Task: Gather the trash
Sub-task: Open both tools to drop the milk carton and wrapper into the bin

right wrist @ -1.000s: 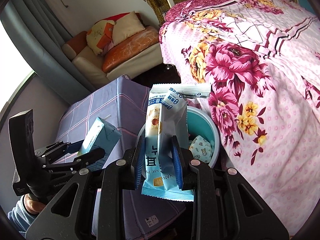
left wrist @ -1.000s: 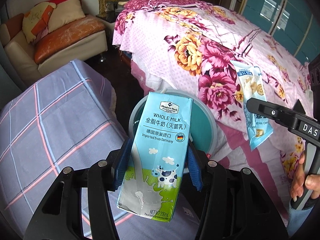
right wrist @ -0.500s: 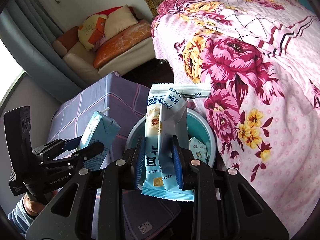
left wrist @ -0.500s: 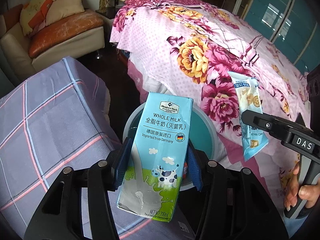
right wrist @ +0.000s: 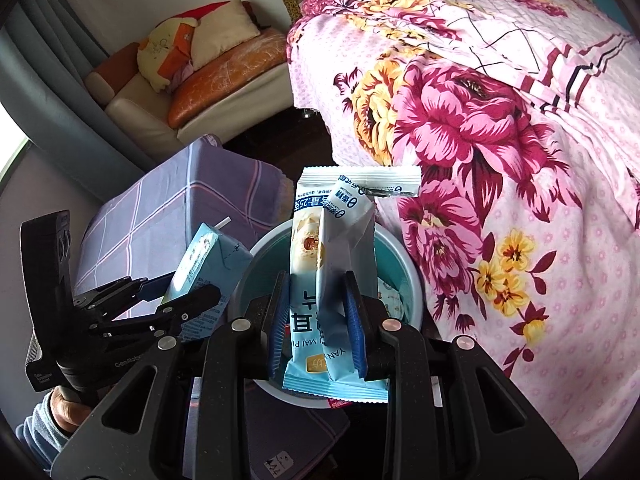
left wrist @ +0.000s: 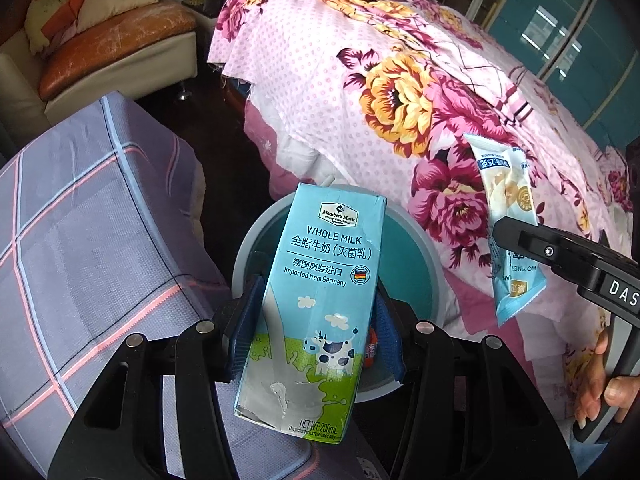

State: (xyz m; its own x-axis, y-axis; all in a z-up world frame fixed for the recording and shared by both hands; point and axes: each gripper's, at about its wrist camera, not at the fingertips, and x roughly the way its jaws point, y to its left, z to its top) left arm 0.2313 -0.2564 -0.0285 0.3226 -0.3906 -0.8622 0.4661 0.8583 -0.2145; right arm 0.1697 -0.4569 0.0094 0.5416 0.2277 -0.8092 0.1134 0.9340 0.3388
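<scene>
My left gripper (left wrist: 316,320) is shut on a light blue whole milk carton (left wrist: 316,300) and holds it upright over the near rim of a teal bin (left wrist: 416,256). My right gripper (right wrist: 318,320) is shut on a light blue snack wrapper (right wrist: 332,264) and holds it above the same bin (right wrist: 404,264). The carton also shows in the right wrist view (right wrist: 208,264), left of the bin. The wrapper shows in the left wrist view (left wrist: 508,220), right of the bin. Some trash lies inside the bin (right wrist: 394,296).
A bed with a pink floral cover (left wrist: 400,92) stands right of the bin. A grey checked cloth covers a low surface (left wrist: 88,232) on the left. A sofa with cushions (left wrist: 104,36) is at the back left. Dark floor lies between them.
Both grippers have moved closer over the bin, which now looks larger and nearer. The carton and the wrapper remain gripped.
</scene>
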